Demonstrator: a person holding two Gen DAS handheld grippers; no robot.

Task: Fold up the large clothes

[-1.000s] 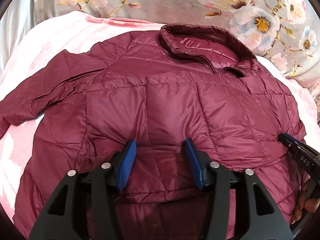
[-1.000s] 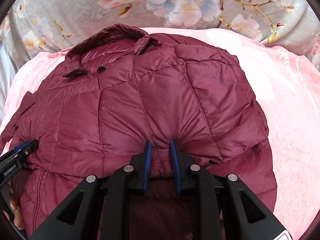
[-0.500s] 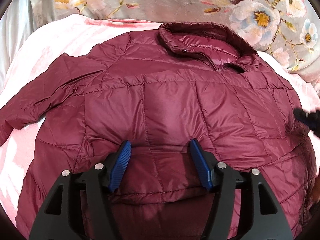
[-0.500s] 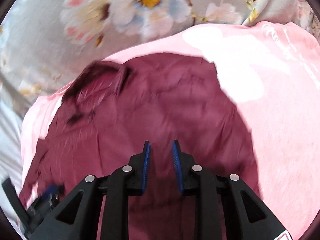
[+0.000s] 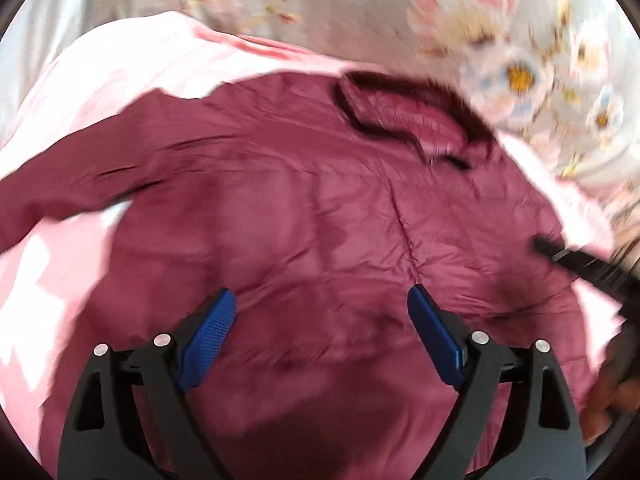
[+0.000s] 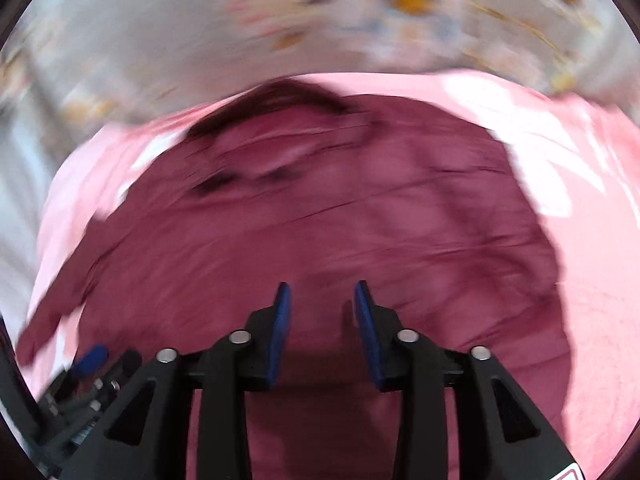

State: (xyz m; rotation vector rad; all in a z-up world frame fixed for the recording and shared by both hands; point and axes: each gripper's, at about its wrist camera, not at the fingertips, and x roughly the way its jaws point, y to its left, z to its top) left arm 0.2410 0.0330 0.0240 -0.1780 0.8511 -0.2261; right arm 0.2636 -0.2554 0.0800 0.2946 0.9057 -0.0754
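Left gripper (image 5: 320,308) spread wide above the maroon jacket (image 5: 320,208), whose sleeve only its view shows; right gripper (image 6: 322,304) parted, empty, over the hem.

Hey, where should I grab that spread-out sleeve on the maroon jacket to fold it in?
Take the sleeve near its cuff end with the left tongs, coming from the jacket's outer left side. It lies flat and stretched away from the body on the pink blanket, so that end is free to lift.

Motion blur smears the jacket's (image 5: 320,220) quilting and the floral fabric (image 6: 280,32) behind.
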